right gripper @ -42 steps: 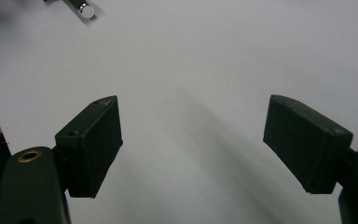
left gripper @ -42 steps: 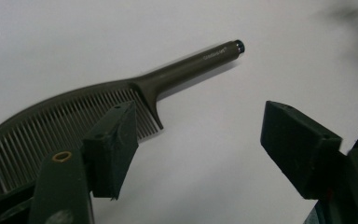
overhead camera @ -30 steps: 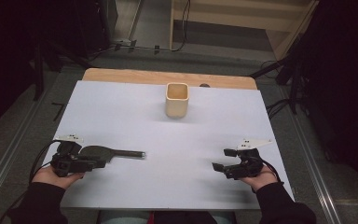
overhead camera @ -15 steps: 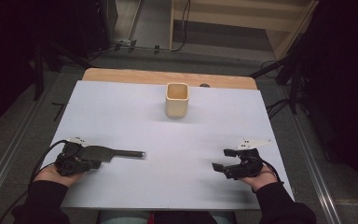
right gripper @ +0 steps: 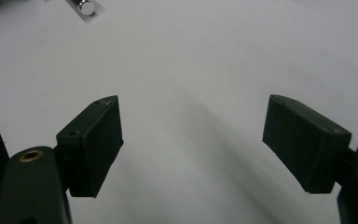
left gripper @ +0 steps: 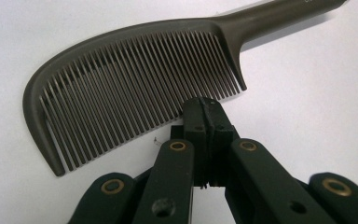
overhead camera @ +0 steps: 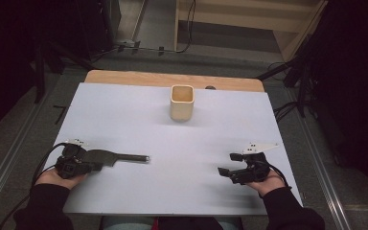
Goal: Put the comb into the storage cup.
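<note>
Your comb (left gripper: 135,79) is a dark olive-grey all over, its fine teeth making a pattern of close parallel lines, and its handle ends in a shiny silver tip at the right; it lies on a plain pale blue-white table sheet (overhead camera: 124,110) with no print on it. Both your left gripper (left gripper: 204,109) and your right gripper (overhead camera: 231,164) are matt black, with small brass-coloured rivets at the joints and a light grey plate on top of each. At the far middle stands a cream-coloured cup (overhead camera: 181,102), behind it runs a strip of light brown wood (overhead camera: 124,76), and your sleeves (overhead camera: 48,211) are black.
</note>
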